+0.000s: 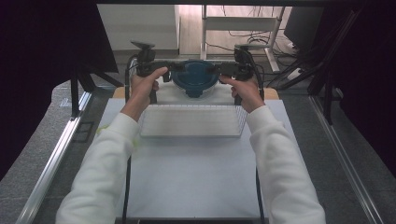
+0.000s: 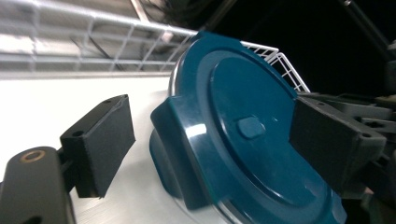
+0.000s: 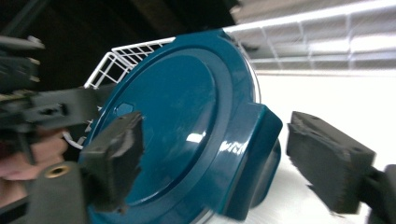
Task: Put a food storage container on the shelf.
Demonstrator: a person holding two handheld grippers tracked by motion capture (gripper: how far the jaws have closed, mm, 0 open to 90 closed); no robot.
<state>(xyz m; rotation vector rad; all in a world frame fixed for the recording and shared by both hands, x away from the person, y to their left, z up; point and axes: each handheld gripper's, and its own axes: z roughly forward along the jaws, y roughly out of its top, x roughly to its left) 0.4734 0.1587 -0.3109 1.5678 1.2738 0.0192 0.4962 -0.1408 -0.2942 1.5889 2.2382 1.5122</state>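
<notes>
At upper centre of the high view, a round dark-blue plastic lid (image 1: 195, 77) on its clear container is flanked by the left gripper (image 1: 172, 69) and right gripper (image 1: 219, 70), jaws released around its side tabs; a white wire basket (image 1: 193, 121) lies just below.

Both forearms, in white sleeves, come in from the bottom corners of the high view and run up toward the upper middle of the frame, narrowing toward each other. The left hand (image 1: 145, 84) grips its tool left of centre; the right hand (image 1: 244, 89) grips its tool right of centre, at about the same height. The left tongs (image 1: 173, 68) and the right tongs (image 1: 217, 70) point inward, facing one another.

In the left gripper view, the jaws stand wide apart: one black pad low at the left, the other at the right edge. In the right gripper view, the jaws are likewise spread, one pad lower left, one lower right.
</notes>
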